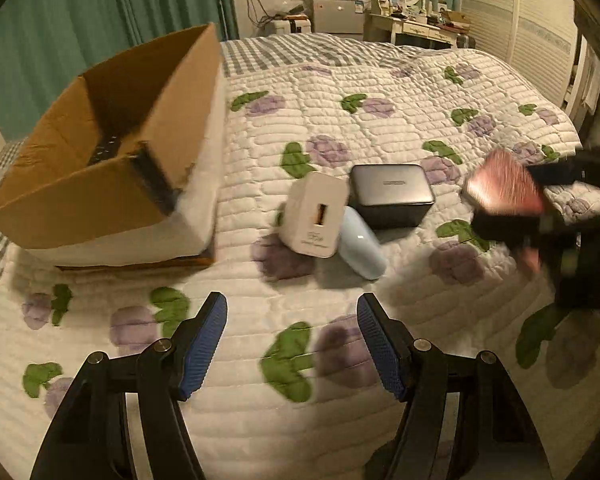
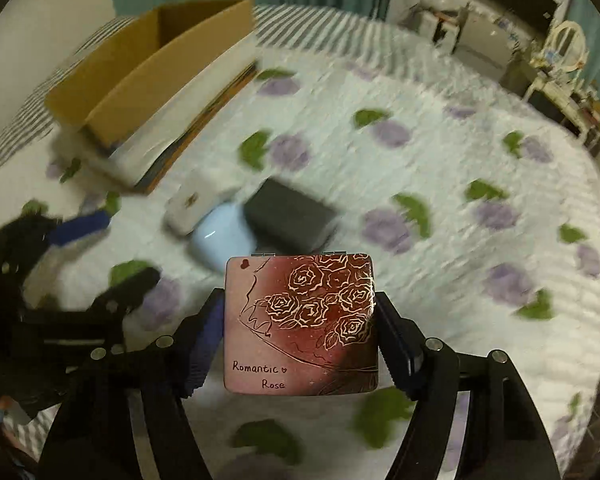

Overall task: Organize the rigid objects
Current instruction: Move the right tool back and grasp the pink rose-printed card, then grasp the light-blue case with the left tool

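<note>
Item: rose-print compact case [image 2: 300,322], pinched flat between my right gripper [image 2: 300,340] pads above the quilt. Cardboard box [image 2: 156,64] lies ahead-left, its long axis running away. Left gripper [image 1: 292,344] spread, nearer box.

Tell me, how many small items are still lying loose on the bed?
3, clustered mid-quilt: a white charger, a pale blue case against it, and a dark box behind. The cardboard box may hide more.

Glossy rose-printed compact [image 2: 300,324], matt cardboard box [image 1: 112,128], quilted cloth bedspread [image 1: 380,128], glossy white plastic charger [image 1: 316,216].
</note>
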{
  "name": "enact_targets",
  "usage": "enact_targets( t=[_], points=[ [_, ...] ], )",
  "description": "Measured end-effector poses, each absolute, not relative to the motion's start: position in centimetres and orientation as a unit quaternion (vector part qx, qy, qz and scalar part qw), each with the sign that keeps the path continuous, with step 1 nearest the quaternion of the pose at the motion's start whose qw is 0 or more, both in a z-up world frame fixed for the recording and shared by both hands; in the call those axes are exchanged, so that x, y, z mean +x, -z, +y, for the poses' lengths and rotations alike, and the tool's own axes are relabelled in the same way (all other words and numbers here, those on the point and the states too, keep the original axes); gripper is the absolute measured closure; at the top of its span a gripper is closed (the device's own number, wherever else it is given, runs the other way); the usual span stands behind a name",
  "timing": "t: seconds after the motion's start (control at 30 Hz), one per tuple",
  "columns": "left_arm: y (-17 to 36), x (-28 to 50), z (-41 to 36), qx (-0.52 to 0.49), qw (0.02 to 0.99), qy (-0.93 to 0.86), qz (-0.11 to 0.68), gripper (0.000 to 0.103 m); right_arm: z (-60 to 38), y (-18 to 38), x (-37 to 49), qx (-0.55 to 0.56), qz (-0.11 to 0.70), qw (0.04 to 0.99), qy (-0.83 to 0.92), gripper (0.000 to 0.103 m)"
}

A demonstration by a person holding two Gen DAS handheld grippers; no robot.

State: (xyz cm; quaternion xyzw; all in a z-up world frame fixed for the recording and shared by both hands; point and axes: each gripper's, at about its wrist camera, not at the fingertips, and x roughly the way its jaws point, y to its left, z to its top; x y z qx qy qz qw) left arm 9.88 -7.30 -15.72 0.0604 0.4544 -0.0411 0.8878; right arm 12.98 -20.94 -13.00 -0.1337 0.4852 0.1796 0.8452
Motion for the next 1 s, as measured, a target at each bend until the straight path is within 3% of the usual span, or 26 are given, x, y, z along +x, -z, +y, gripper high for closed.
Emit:
enact_targets(
  t=[0.5, 0.67, 0.73, 1.0],
  points=[
    [18.2, 13.8, -11.3, -0.04, 0.865, 0.062, 0.497, 0.036, -26.0, 12.8, 18.2, -0.103, 0.474, 0.863, -0.141, 0.032],
    [18.7, 15.7, -11.1, -0.053, 0.861, 0.055, 0.503, 0.057, -26.2, 12.9, 18.0, -0.095, 0.472, 0.864, -0.146, 0.032],
    [18.9, 16.2, -10.7, -0.057, 0.859, 0.048, 0.506, 0.071, -26.2, 12.9, 18.1, -0.093, 0.473, 0.864, -0.147, 0.032],
    [18.2, 15.2, -10.6, -0.053, 0.858, 0.062, 0.507, 0.074, -25.8, 13.1, 17.9, -0.101, 0.471, 0.864, -0.145, 0.032]
  ],
)
